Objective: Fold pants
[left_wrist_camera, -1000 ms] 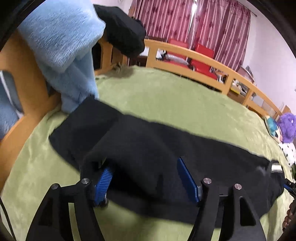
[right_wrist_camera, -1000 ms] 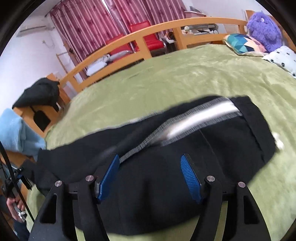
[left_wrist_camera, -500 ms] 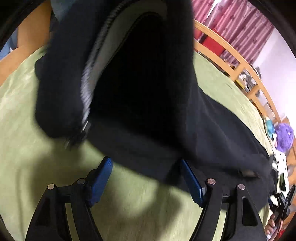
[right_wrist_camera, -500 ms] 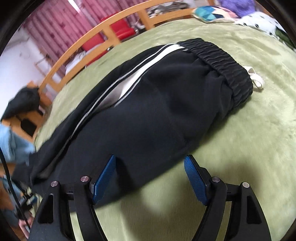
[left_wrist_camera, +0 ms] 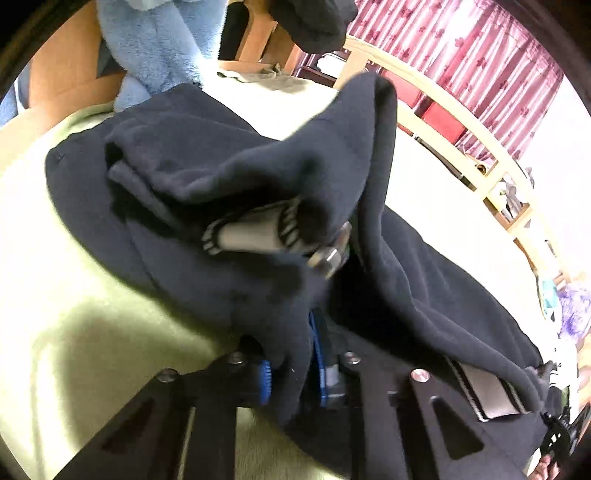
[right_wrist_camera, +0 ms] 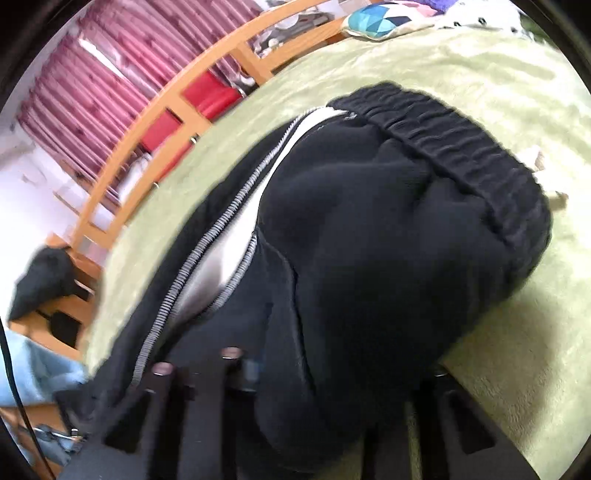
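Left gripper (left_wrist_camera: 291, 373) sits at the bottom centre of its view with its jaws having just closed, the blue pads (left_wrist_camera: 264, 382) pinching a thick fold of the black pants (left_wrist_camera: 229, 291) between them. That fold rises from the grip toward the middle of the frame, bunched and twisted, with a short piece of grey-and-white side stripe (left_wrist_camera: 251, 234) showing at its centre and a metal zipper pull (left_wrist_camera: 328, 254) just to the right of it. More of the pants trails off to the lower right, where another length of stripe lies flat. They rest on a green bedspread (left_wrist_camera: 74, 295) that fills the left and lower left. A light blue fleece garment (left_wrist_camera: 147, 44) hangs at the upper left, and red curtains (left_wrist_camera: 461, 55) with a wooden bed rail (left_wrist_camera: 461, 114) run across the upper right. Right gripper (right_wrist_camera: 332, 380), at the bottom of its own view, has likewise just closed its jaws, and the black cloth is clamped there, though the picture is blurred and its pads are mostly hidden by the fabric. Above it the pants bulge up through the centre, the ribbed waistband (right_wrist_camera: 480, 162) curving across the upper right and the stripe running down to the lower left. A patterned cushion (right_wrist_camera: 373, 22) lies at the top.
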Available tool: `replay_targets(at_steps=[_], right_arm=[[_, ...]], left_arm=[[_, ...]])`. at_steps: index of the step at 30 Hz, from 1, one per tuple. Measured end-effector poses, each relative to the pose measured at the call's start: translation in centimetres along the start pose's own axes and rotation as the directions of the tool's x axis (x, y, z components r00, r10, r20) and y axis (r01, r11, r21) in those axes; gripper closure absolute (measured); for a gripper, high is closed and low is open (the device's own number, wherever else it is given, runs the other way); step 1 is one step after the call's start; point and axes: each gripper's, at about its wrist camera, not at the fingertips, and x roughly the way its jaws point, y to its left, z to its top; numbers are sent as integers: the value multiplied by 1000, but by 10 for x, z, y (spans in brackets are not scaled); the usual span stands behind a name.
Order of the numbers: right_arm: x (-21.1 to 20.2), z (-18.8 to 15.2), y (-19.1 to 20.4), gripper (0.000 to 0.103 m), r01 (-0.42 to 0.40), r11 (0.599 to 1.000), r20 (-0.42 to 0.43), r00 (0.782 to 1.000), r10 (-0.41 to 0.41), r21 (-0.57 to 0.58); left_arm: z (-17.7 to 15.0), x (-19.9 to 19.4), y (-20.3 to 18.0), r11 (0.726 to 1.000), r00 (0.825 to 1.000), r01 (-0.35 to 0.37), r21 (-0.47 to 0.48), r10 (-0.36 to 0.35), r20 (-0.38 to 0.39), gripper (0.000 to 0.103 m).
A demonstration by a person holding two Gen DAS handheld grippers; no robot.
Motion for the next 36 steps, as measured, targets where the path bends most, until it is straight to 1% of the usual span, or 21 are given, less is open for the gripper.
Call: replay_targets(at_steps=[3,4,7,11,14,17,18,19,21,22,23,24,25,26,27,28,30,32,34,36], right_arm=[[-28,-7,6,88,-13,999,23,1000,13,-34],[-39,-10,8,88,-16,999,19,1000,17,-46],[-70,-20,5,88,-21,998,-1,1000,21,-63],[-122,-37,-11,89,-8,996,5,1000,8,-88],[-175,-59,-44,89,1,997,-9,1000,-1,-80],[-226,-81,-78,89,17,998,-18,1000,-18,-64],[-237,-85,-87,89,22,998,-21,1000,-24,-61],[-251,-91,-98,89,28,998,-25,999,-29,-55],[-267,-102,-117,88,35,999,-40,999,-37,-37],[-270,-107,-122,88,37,998,-57,998,-40,-50],[-267,-111,-122,85,49,996,-79,995,-55,-74],[-263,-115,-121,80,73,992,-108,991,-85,-107],[-260,-120,-119,78,99,985,-132,984,-118,-138],[-260,-123,-117,72,118,981,-137,981,-140,-154],[-265,-128,-116,65,145,973,-133,977,-169,-178],[-271,-133,-114,62,159,967,-118,976,-185,-197],[-289,-142,-109,51,183,956,-79,975,-206,-230],[-305,-149,-107,48,195,951,-53,976,-213,-240],[-322,-155,-106,48,209,947,-32,974,-223,-244],[-330,-158,-103,48,230,943,-8,971,-239,-241]], left_arm=[[-2,-20,2,1000,1000,17,-7,-17,8,91],[-5,-29,3,1000,1000,25,-9,-25,9,91],[-21,-53,5,998,999,51,-21,-51,-3,92],[-55,-93,21,995,995,96,-25,-96,-34,92],[-91,-130,38,989,988,141,-36,-143,-66,92],[-128,-166,46,985,979,173,-9,-173,-107,92],[-142,-178,48,983,975,186,11,-183,-126,92],[-147,-184,51,981,973,192,22,-187,-135,91],[-153,-188,55,977,968,210,45,-201,-149,90],[-153,-186,56,976,967,208,61,-196,-164,89],[-153,-184,56,976,965,205,74,-189,-183,87],[-151,-181,58,976,961,204,79,-185,-204,84],[-149,-180,59,978,961,193,85,-171,-219,82],[-149,-182,61,979,961,183,94,-157,-229,81],[-148,-187,64,978,963,171,116,-141,-229,79],[-149,-193,66,976,966,169,139,-136,-222,77],[-155,-209,70,972,975,144,186,-107,-196,58],[-157,-225,82,970,985,115,215,-84,-147,46],[-158,-236,94,973,991,103,208,-82,-109,46],[-149,-237,114,982,994,85,171,-72,-81,44]])
